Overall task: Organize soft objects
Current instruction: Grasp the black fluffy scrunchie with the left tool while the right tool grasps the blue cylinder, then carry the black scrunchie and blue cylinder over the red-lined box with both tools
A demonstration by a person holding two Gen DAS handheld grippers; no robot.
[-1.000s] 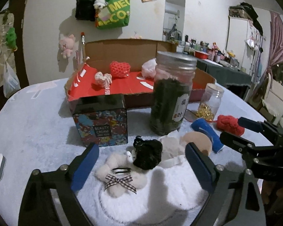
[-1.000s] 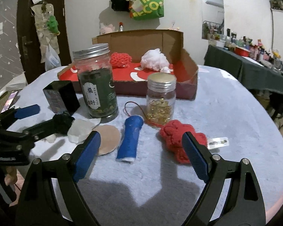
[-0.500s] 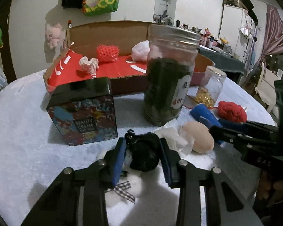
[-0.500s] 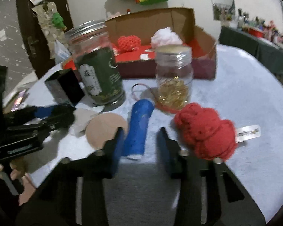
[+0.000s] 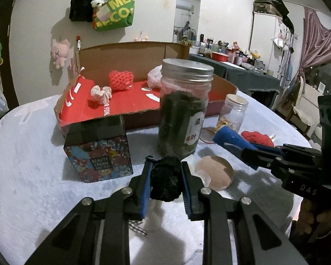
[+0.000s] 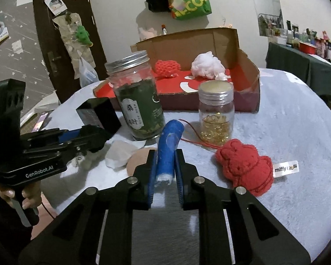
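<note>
My left gripper (image 5: 165,165) has its blue pads against both sides of a black fluffy ball (image 5: 165,183), and its jaws are closing on it. A white plush piece with a checked bow (image 5: 139,229) lies under it, mostly hidden. My right gripper (image 6: 165,154) is closing tight on the near end of a blue rolled cloth (image 6: 171,137) that lies on the table. A red knitted toy (image 6: 245,167) sits just right of that roll. A beige round puff (image 5: 216,172) and white tissue (image 6: 119,154) lie between the two grippers.
An open cardboard box with a red floor (image 5: 130,103) stands behind, holding a red knit piece (image 5: 121,80), a white scrunchie (image 5: 101,93) and white fluff (image 6: 207,66). A tall jar of green leaves (image 5: 183,110), a small jar (image 6: 216,114) and a printed tin (image 5: 99,152) stand in front of it.
Both grippers went from wide open to closed, the left onto the black fluffy ball and the right onto the blue roll. Each also edged forward towards its object.
</note>
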